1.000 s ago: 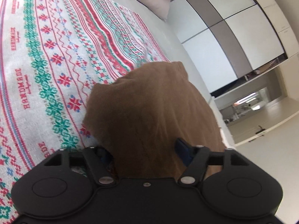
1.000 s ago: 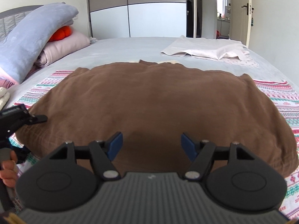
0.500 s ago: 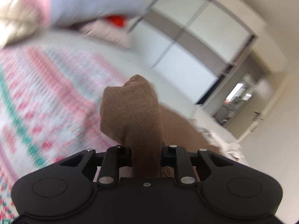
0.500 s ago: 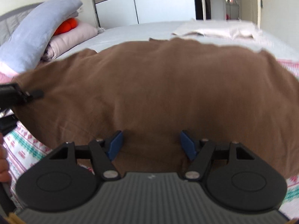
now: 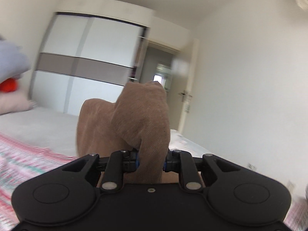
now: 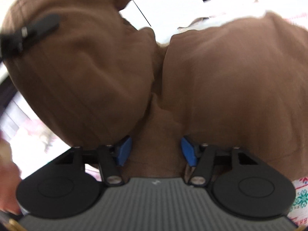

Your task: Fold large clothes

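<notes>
A large brown garment (image 5: 134,119) hangs bunched up from my left gripper (image 5: 151,159), which is shut on a fold of it and held level above the bed. In the right wrist view the same brown garment (image 6: 221,80) fills the frame in two raised humps. My right gripper (image 6: 156,150) points down at it, its jaws closing with a neck of the cloth between the blue pads (image 6: 189,151), which still stand well apart. One black finger of the left gripper (image 6: 40,26) shows at the upper left against the cloth.
The bed has a grey sheet (image 5: 38,127) and a red-and-green patterned blanket (image 5: 23,154). Pillows (image 5: 11,100) lie at the left. Behind stand a white wardrobe (image 5: 86,61) and an open door (image 5: 184,88). White clothes (image 6: 240,5) lie beyond the garment. A hand (image 6: 7,159) shows at the left.
My left gripper shut on the garment's edge, lifted it off the blanket and rolled to level. My right gripper moved in close over the cloth and its jaws narrowed.
</notes>
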